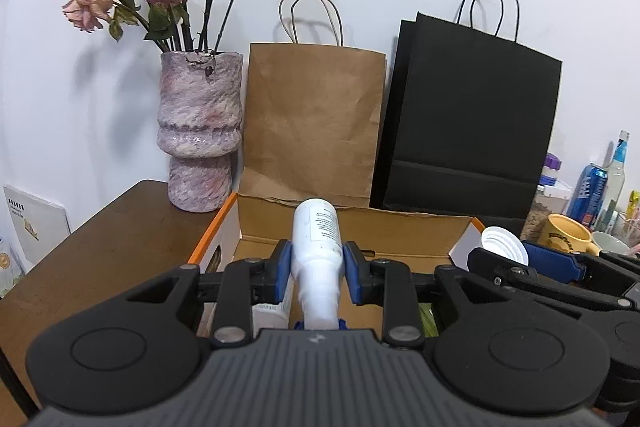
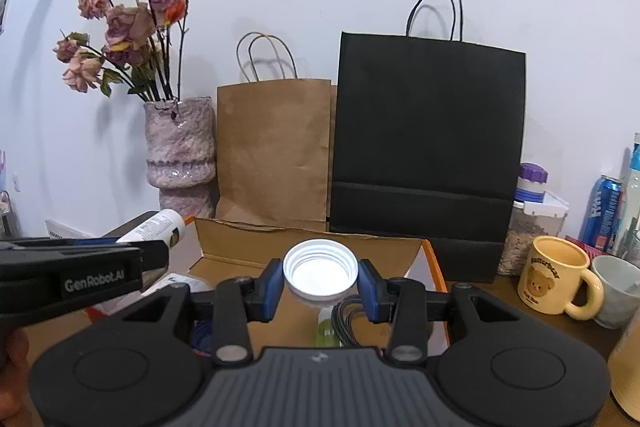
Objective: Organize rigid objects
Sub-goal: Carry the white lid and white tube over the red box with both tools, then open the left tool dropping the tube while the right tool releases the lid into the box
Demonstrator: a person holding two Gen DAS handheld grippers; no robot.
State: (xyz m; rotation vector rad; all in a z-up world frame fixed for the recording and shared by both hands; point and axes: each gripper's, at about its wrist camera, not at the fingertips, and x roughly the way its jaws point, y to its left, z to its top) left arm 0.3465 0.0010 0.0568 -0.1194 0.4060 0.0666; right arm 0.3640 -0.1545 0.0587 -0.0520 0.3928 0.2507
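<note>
Bottle (image 1: 316, 247) and cap (image 2: 320, 269) in clamped tongs

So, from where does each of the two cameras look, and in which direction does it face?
Left wrist: sits on the left gripper, faces the wall over the cardboard box; its fingers clamp a white bottle; the right gripper shows alongside.
Right wrist: sits on the right gripper, same direction; its fingers hold a white cap; the left gripper and bottle show at left.
Shared: vase, brown bag, black bag, yellow mug.
</note>
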